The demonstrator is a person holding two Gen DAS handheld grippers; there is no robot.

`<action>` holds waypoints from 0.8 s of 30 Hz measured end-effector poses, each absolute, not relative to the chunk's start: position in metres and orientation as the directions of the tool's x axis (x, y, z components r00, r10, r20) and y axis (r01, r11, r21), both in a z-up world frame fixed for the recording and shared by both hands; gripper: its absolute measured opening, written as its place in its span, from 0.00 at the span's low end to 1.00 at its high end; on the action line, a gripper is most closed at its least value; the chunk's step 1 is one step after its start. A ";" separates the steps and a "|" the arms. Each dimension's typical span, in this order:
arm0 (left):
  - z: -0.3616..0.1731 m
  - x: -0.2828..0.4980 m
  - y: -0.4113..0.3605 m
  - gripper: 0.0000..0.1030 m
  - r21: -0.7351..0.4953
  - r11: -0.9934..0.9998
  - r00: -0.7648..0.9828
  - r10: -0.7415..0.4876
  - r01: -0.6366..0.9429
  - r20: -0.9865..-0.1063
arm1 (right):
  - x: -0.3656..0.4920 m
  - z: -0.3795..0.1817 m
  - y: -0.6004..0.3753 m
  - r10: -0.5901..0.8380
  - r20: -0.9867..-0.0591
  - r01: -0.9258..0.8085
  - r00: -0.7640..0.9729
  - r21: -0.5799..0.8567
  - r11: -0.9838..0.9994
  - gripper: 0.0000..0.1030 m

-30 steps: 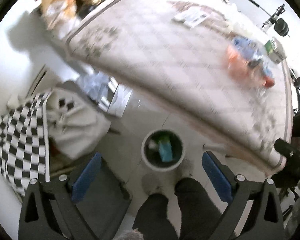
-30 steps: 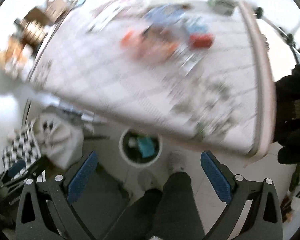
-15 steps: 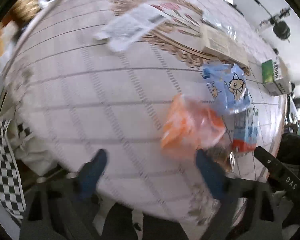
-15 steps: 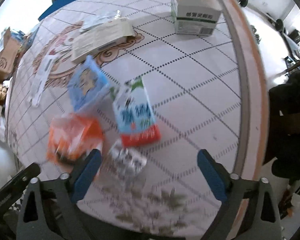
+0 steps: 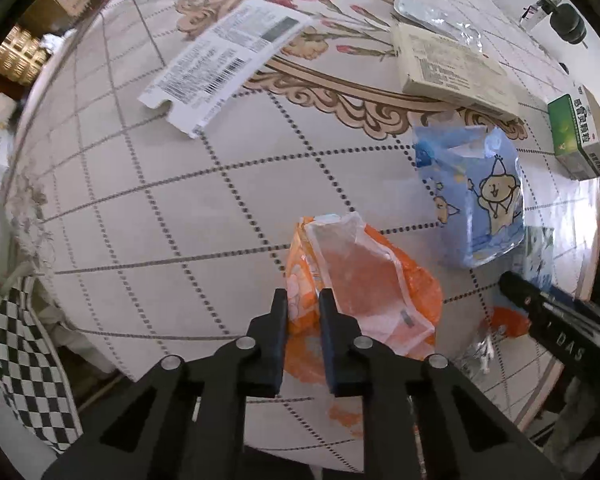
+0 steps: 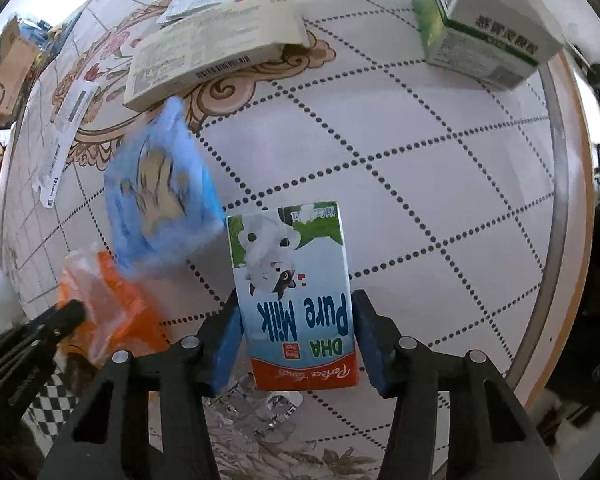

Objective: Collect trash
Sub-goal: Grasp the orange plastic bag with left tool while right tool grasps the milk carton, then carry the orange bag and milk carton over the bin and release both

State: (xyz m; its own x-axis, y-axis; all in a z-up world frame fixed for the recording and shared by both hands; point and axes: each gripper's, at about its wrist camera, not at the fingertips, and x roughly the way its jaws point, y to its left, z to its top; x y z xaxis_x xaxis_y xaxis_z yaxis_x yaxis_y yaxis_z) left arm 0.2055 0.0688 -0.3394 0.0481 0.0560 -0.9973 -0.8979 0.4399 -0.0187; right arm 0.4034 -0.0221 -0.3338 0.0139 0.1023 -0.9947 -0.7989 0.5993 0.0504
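We pinch the orange wrapper (image 5: 364, 280) in the left claw (image 5: 303, 300) while the right claw (image 6: 296, 316), just closing, clamps the milk carton (image 6: 292, 292) for binning.

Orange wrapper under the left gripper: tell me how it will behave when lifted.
The orange wrapper looks thin and crinkled, so probably floppy and very light. The left gripper pinches one edge, so the rest will likely droop. Its glossy film may slip.
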 end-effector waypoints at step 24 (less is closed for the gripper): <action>-0.209 0.087 -0.014 0.11 0.043 0.478 0.172 0.397 -0.878 -0.902 | 0.275 -0.209 -0.145 0.354 -0.927 -0.800 0.121 0.120 0.587 0.51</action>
